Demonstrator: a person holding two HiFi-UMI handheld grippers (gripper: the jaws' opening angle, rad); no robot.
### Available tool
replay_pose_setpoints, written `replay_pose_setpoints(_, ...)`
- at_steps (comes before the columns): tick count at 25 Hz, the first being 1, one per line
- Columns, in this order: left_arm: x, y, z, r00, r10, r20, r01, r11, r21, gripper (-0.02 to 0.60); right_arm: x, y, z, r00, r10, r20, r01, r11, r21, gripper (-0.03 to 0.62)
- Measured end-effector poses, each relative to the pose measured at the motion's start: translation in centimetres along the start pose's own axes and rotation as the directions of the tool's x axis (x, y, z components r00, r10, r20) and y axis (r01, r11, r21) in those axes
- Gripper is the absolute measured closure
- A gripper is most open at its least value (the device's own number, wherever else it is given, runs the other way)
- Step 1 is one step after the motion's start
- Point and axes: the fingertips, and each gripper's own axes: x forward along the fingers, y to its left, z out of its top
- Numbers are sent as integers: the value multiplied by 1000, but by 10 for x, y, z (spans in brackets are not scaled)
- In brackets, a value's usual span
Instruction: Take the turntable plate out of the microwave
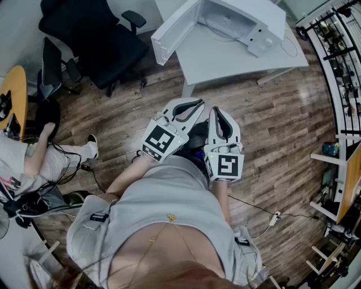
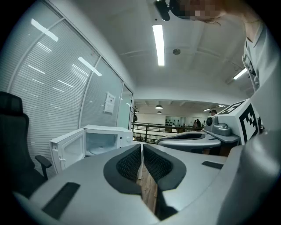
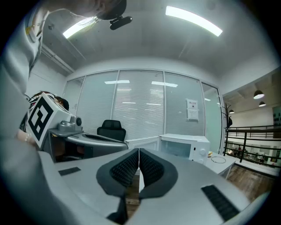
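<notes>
Fingers [image 2: 129,163] of left gripper [image 2: 142,146] and right gripper [image 3: 138,150] closed, empty, table [image 1: 225,59] with open microwave [image 1: 271,14] ahead, wood floor [image 1: 282,124] beneath, chair [image 1: 90,34] ahead-left.

The microwave [image 1: 225,22] is cut off by the head view's top edge, and so is the far end of the bench [image 1: 237,59]. Inside the open cavity a pale round shape, perhaps the plate [image 2: 100,148], is too small and washed out to make out in the left gripper view. In the right gripper view the right gripper [image 3: 138,151] hides the lower part of the microwave's door. A seated person [image 1: 34,158] is cut by the head view's left edge. The print on the notice [image 3: 192,109] is too small to read, and the far people [image 2: 196,123] are mere specks.
</notes>
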Motion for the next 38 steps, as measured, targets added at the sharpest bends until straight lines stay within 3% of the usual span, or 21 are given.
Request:
replay_pose_setpoints(7, 6, 3, -3, 1000, 11, 10, -11, 1000, -28, 534, 0, -4, -2, 999, 28, 19, -28, 999, 33, 572)
replay_pose_setpoints(9, 9, 4, -6, 1000, 15, 0, -15, 999, -38, 447, 1, -6, -5, 999, 30, 15, -30, 999, 36, 553)
replay_pose_setpoints(10, 10, 5, -8, 1000, 15, -6, -15, 999, -45, 442, 2, -8, -6, 999, 31, 12, -32, 999, 39, 511)
replay_pose_setpoints(24, 43, 24, -11, 999, 32, -25, -34, 996, -78, 443, 31, -41, -12, 999, 49, -7, -48, 997, 67, 508)
replay_pose_setpoints(38, 127, 76, 12, 999, 34, -33, -37, 995, -93, 443, 103, -110, 7, 997, 70, 22, -71, 996, 58, 508)
